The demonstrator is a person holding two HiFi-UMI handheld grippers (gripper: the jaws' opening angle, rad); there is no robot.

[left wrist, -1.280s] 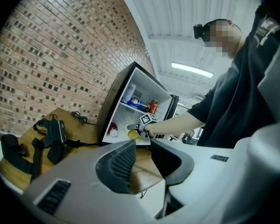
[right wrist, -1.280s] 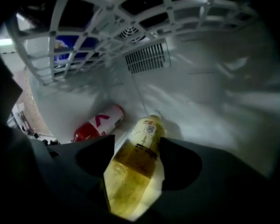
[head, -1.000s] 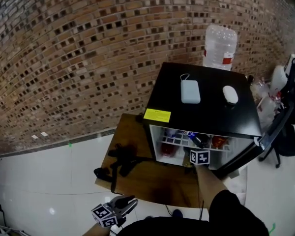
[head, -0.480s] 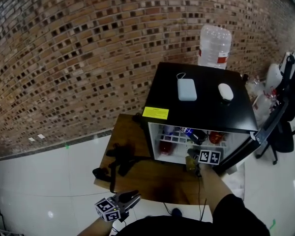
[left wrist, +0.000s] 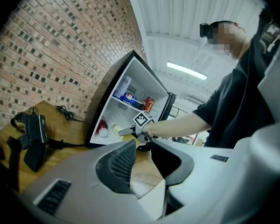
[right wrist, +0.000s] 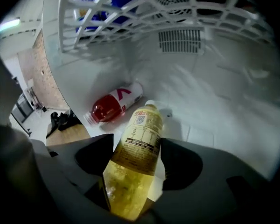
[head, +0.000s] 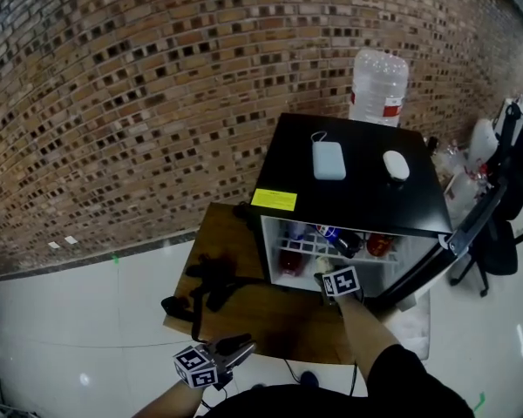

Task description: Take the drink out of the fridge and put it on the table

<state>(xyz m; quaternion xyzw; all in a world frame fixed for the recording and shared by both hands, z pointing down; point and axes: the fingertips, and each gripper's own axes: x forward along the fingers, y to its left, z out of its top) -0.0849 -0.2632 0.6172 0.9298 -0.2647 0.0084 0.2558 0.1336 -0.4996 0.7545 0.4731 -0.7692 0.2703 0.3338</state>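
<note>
A black mini fridge stands open on the wooden table. My right gripper reaches into its lower compartment. A yellow drink bottle lies lengthwise between the jaws, cap pointing inward; both jaws touch its sides while they are opening. A red bottle lies on the fridge floor just behind. From the left gripper view, the right gripper sits at the fridge mouth by the yellow bottle. My left gripper hovers at the table's near edge, jaws slightly apart, holding nothing.
Cans and bottles sit on the wire shelf above. The fridge door swings out to the right. A black strapped device lies on the table's left. A power bank and mouse rest on the fridge top; a water jug stands behind.
The right gripper shifted right, then back left at the fridge opening, with the yellow bottle between its jaws. The left gripper drifted slightly right along the table edge.
</note>
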